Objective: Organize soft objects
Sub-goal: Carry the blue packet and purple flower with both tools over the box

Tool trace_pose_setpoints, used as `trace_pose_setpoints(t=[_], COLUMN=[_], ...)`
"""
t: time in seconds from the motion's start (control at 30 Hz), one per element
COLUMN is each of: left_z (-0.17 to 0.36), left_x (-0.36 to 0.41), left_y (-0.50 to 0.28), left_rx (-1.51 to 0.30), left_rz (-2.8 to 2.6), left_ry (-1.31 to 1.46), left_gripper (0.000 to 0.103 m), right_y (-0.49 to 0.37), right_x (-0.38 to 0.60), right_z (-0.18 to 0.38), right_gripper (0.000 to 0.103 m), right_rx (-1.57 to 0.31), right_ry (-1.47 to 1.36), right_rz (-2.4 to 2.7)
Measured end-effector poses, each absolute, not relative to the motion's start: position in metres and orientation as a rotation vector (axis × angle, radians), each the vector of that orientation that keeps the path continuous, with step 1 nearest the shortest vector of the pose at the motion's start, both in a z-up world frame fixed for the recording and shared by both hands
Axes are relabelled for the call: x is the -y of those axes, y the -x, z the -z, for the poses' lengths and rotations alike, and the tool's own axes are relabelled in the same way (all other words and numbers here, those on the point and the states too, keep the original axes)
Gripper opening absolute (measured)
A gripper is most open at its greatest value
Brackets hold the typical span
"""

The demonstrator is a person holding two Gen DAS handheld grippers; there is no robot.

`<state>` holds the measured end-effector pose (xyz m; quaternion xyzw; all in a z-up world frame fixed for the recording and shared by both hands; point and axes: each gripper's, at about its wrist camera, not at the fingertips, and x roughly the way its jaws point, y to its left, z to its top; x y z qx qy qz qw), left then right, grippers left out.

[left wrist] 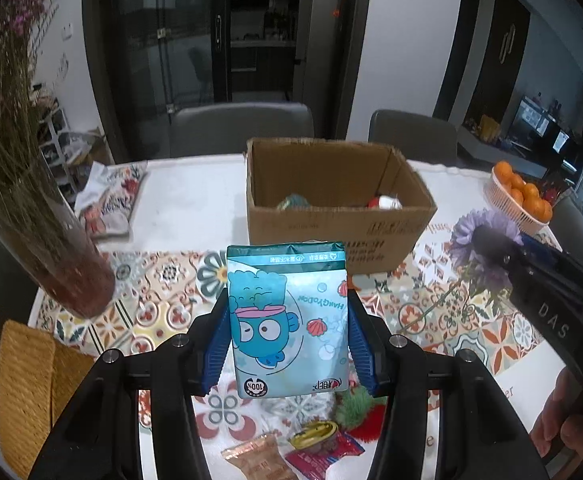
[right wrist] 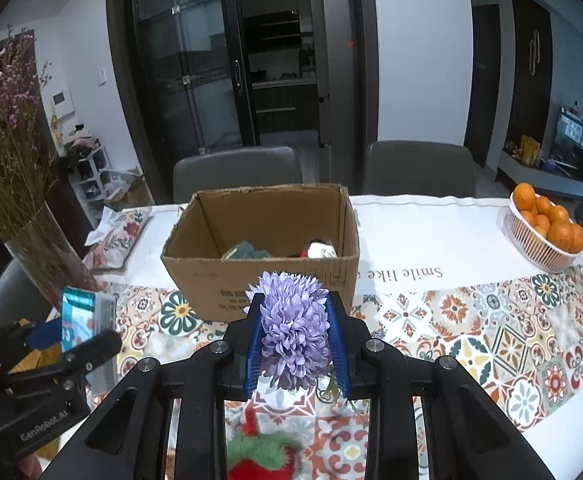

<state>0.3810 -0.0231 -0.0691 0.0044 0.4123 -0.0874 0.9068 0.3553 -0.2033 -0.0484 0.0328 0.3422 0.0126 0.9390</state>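
- Tissue pack (left wrist: 287, 320), pale blue with a cartoon fish, sits upright in my left tool (left wrist: 287, 338), clamped flat between both blue pads; its long axis runs away from me, straight toward the cardboard box (left wrist: 331, 216).
- My right tool (right wrist: 294, 344) is closed around a purple artificial flower (right wrist: 294, 328), head up, stem trailing below.
- Both loads hang above the patterned tabletop (right wrist: 491, 320), and the box lies dead ahead of each tool, open top facing up. I judge the right tool slightly nearer its front wall.
- Inside the box I make out a greenish soft item and a red-and-white one.
- A strawberry plush (right wrist: 261, 456) lies on the tabletop just under my right tool, and snack sachets (left wrist: 291, 452) lie below my left.
- Readable writing: "HangYoDon" and "100%" on the pack, upside down; "DAS" and "GenRobot.AI" on the tool bodies; "Smile like" on the cloth. The box print is too blurred.
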Motion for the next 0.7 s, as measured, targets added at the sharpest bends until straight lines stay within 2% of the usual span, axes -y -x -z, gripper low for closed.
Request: trace_pose_setpoints(t=[0.7], left_z=[0.020], left_x=[0.040], left_y=[-0.425], left_rx=[-0.717], left_rz=[0.207], left_ry=[-0.085], left_gripper=[0.052], right_y=[-0.378], right_x=[0.208], right_z=[0.010], right_gripper=[0.031], right_rx=[-0.600], right_ry=[-0.086], right_rz=[0.025])
